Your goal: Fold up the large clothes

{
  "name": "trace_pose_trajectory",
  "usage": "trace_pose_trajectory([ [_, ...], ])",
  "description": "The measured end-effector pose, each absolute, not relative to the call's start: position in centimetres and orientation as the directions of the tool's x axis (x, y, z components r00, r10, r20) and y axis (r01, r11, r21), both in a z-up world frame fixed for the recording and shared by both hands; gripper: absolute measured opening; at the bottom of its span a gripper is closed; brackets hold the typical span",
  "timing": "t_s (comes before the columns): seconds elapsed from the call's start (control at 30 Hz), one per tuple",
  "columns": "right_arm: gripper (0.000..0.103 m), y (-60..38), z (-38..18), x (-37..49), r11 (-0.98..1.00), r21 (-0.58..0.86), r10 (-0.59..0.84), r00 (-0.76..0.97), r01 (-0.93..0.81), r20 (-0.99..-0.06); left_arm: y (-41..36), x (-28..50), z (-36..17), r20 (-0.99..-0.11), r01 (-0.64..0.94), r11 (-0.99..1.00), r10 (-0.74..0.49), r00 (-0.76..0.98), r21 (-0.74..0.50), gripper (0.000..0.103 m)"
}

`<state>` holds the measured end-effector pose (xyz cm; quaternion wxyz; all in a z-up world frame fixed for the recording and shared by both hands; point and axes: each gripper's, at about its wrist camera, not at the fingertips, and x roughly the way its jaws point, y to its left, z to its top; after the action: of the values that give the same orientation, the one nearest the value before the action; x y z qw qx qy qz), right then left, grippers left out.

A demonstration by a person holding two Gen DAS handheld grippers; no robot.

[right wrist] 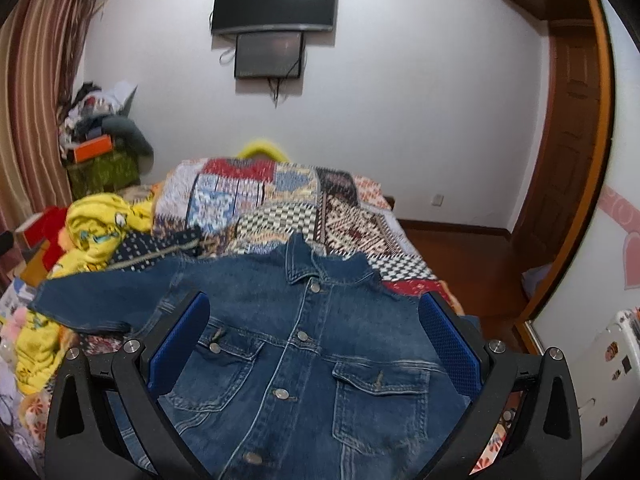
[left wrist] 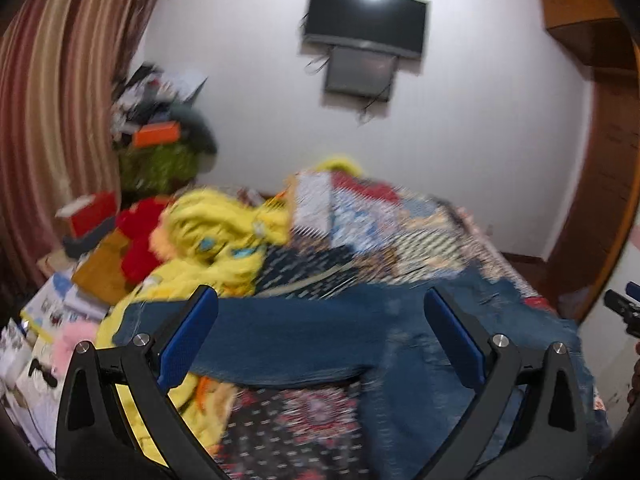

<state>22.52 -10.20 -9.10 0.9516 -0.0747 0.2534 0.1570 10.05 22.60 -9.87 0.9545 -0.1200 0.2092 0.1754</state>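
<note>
Both pairs of blue-padded fingers stand wide apart, gripping nothing: the right gripper (right wrist: 314, 338) hangs over the chest of the denim jacket (right wrist: 304, 360), the left gripper (left wrist: 322, 336) over its outstretched sleeve (left wrist: 256, 332). Buttoned, front side up, the jacket lies spread on the patchwork bedspread (right wrist: 280, 208) with its collar toward the wall-mounted television (right wrist: 274, 2). Beside the sleeve sits a heap of yellow clothing (left wrist: 212, 240)
</note>
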Motion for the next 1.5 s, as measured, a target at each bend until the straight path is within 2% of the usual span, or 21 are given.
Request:
trace_pose_trajectory([
  [0.27, 0.103, -7.4, -12.6, 27.3, 0.911, -0.075, 0.271, 0.726, -0.405, -0.633, 31.9, 9.8, -19.0, -0.692, -0.510, 0.817, 0.204, 0.692, -0.269, 0.103],
  [0.33, 0.103, -6.7, -13.6, 28.0, 0.903, -0.082, 0.269, 0.702, -0.423, -0.659, 33.4, 9.8, -21.3, -0.727, -0.531, 0.792, 0.170, 0.665, -0.301, 0.103],
  [0.47, 0.103, -5.2, -15.2, 29.4, 0.881, -0.079, 0.278, 0.646, -0.467, -0.711, 35.6, 10.4, -25.2, -0.771, -0.554, 0.745, 0.086, 0.630, -0.370, 0.103],
  [0.53, 0.103, -4.5, -15.8, 30.1, 0.871, -0.074, 0.282, 0.618, -0.485, -0.734, 36.7, 10.6, -26.4, -0.778, -0.556, 0.717, 0.028, 0.627, -0.421, 0.096],
  [0.6, 0.103, -4.0, -16.4, 30.7, 0.861, -0.065, 0.285, 0.585, -0.504, -0.759, 38.1, 11.2, -27.8, -0.770, -0.559, 0.674, -0.022, 0.638, -0.483, 0.094],
  [0.7, 0.103, -3.3, -17.0, 31.4, 0.851, -0.059, 0.290, 0.559, -0.523, -0.777, 40.0, 12.0, -29.1, -0.769, -0.589, 0.626, -0.028, 0.638, -0.512, 0.093],
  [0.9, 0.103, -2.3, -17.5, 32.0, 0.838, -0.069, 0.290, 0.549, -0.542, -0.784, 43.5, 13.5, -31.5, -0.789, -0.655, 0.541, -0.025, 0.614, -0.527, 0.075],
  [0.97, 0.103, -2.0, -17.7, 32.2, 0.836, -0.078, 0.281, 0.546, -0.543, -0.790, 44.1, 13.9, -31.6, -0.805, -0.678, 0.548, 0.013, 0.593, -0.490, 0.064],
  [1.03, 0.103, -2.0, -17.8, 32.3, 0.836, -0.075, 0.280, 0.539, -0.544, -0.794, 44.4, 14.3, -31.4, -0.828, -0.709, 0.551, 0.057, 0.558, -0.440, 0.045],
  [1.07, 0.103, -2.1, -17.9, 32.3, 0.836, -0.074, 0.279, 0.536, -0.544, -0.797, 44.3, 14.4, -31.0, -0.833, -0.720, 0.553, 0.080, 0.548, -0.420, 0.042],
  [1.13, 0.103, -2.2, -17.8, 32.4, 0.837, -0.075, 0.274, 0.535, -0.541, -0.799, 43.9, 14.5, -30.1, -0.841, -0.728, 0.580, 0.130, 0.526, -0.365, 0.026],
  [1.27, 0.103, -2.9, -17.6, 32.2, 0.840, -0.078, 0.269, 0.536, -0.538, -0.800, 41.8, 15.9, -26.9, -0.836, -0.703, 0.683, 0.258, 0.484, -0.196, 0.018],
  [1.3, 0.103, -3.2, -17.5, 32.1, 0.840, -0.079, 0.268, 0.536, -0.537, -0.800, 41.2, 16.1, -25.8, -0.824, -0.691, 0.701, 0.278, 0.493, -0.176, 0.012],
  [1.5, 0.103, -5.3, -17.1, 32.0, 0.850, -0.075, 0.263, 0.543, -0.521, -0.798, 37.9, 18.9, -17.9, -0.723, -0.601, 0.779, 0.311, 0.617, -0.178, 0.005],
])
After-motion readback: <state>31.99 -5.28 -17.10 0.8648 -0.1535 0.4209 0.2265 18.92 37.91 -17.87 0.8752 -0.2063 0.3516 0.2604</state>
